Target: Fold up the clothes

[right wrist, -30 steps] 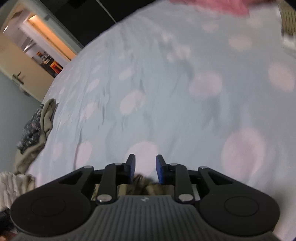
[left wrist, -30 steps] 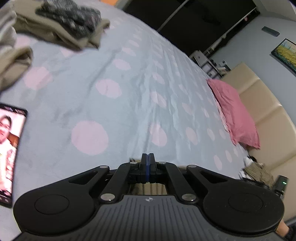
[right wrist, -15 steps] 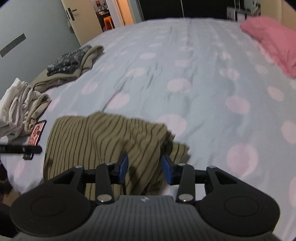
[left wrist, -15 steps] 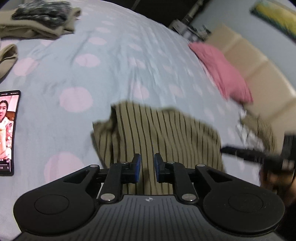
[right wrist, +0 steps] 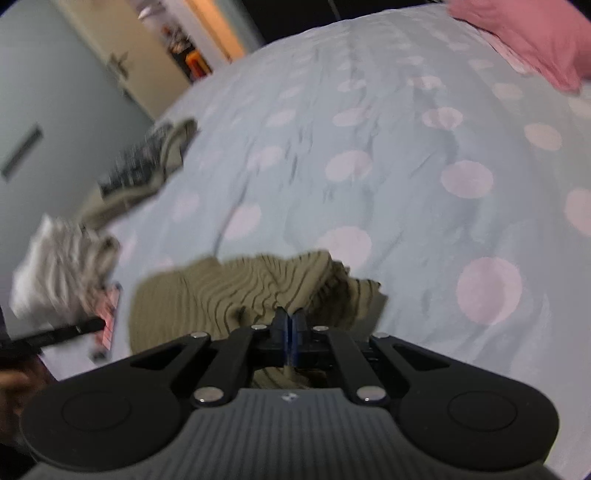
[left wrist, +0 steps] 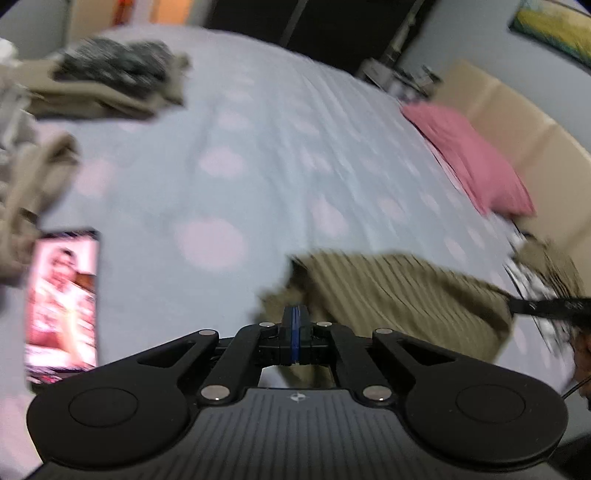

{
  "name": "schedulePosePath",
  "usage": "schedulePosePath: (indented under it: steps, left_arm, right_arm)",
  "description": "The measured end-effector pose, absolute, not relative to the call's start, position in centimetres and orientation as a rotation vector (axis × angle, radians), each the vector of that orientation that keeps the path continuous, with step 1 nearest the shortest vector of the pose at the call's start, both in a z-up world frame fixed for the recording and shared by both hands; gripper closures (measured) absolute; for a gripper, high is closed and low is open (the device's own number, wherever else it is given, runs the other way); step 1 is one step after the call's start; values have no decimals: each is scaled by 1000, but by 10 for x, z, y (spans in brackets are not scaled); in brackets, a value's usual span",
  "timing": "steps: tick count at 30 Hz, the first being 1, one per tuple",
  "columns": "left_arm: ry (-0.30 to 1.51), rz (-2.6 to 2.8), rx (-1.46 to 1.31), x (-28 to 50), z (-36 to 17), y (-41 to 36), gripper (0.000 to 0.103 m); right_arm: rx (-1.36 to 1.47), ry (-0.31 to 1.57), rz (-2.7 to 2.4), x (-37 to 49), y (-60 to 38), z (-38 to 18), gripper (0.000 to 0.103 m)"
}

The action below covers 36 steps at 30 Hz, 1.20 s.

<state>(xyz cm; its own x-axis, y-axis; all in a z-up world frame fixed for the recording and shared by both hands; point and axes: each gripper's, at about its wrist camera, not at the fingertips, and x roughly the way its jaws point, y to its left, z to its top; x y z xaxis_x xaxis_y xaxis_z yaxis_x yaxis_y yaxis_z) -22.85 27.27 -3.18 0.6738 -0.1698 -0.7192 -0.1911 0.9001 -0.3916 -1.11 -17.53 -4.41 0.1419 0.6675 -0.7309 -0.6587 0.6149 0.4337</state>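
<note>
striped garment (right wrist: 236, 291) | long axis across bedspread (right wrist: 406, 184), between the grippers | both jaws closed, grip on cloth unclear

**Surroundings, non-task items only**

Bed (left wrist: 280, 155): covered by a pale blue sheet with large pink dots, creased in places. Both views blurred.

Pink pillow (left wrist: 476, 162): lies at the head end of the bed, against a beige padded headboard (left wrist: 517, 122).

Phone (left wrist: 62, 302): lies flat on the sheet near the bed's edge, screen lit, showing a picture too smeared to read. In the right wrist view only a sliver of it shows.

Framed picture (left wrist: 554, 26): hangs on the wall above the headboard, yellow and green tones.

Door (right wrist: 122, 66): pale, with a handle, beside an orange-lit opening (right wrist: 207, 33). Contents beyond cannot be made out.
</note>
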Motion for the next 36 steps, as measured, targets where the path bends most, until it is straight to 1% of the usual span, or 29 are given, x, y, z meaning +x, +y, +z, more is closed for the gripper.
schedulePosePath:
  steps: [2,3,4,5,6,7,8,10,11,14,15,17,18,20,25,28,31,34,36]
  left_arm:
    - [855,-28,-538,-232,-37,274,103]
    - [878,-34,-541,-232,-40,266,100]
    - [903,-37,-538,-232,-44,257,92]
    - [910,-48,-520,-233,-46,248,87]
    - [914,-60,-499,-234,-47,238,78]
    - [918,-72,-478,-235,-49,228,73]
    - [921,-84,-457,-236,-51,218,70]
    - [916,-98,-423,-237,-53,206,60]
    - [916,-99,-408,-237,-55,200,59]
    - [959,-113,-382,-232,-66,190,60]
    - [981,-122,-373,-230,-71,188,63]
    - [1021,-108,-365,-227,-79,188,79]
    - [1030,-104,-375,-225,-83,190,103]
    - [999,-120,-388,-226,-80,196,103]
    - [881,-107,-417,-232,-51,219,103]
    - [834,-78,-452,-237,-38,240,103]
    - [866,-77,-430,-233,-45,241,103]
    - [959,-97,-399,-229,-67,229,103]
    - [952,-99,-421,-232,-71,229,102]
  right_arm:
    - [10,1079,954,-10,-170,-50,100]
    - [9,1089,952,-9,-168,-53,100]
    - [4,1096,951,-9,-165,-56,100]
    - [-19,1095,953,-12,-162,-57,100]
    - [-41,1093,955,-16,-159,-59,100]
    - [-57,1087,960,-17,-159,-59,99]
    - [-70,1080,966,-19,-158,-58,99]
    - [-77,1074,967,-19,-159,-58,99]
    - [-76,1074,967,-18,-160,-58,98]
    - [-75,1077,964,-17,-159,-60,96]
    - [-76,1078,965,-17,-158,-61,96]
    - [-81,1078,969,-17,-157,-61,96]
    - [-83,1079,970,-17,-157,-62,96]
    - [-82,1078,971,-17,-159,-62,98]
    - [1,1052,926,-7,-170,-55,103]
    - [76,1028,919,2,-178,-46,103]
    - [122,1026,913,11,-181,-44,103]
    - [146,1063,883,13,-178,-60,103]
    - [168,1089,865,14,-178,-73,99]
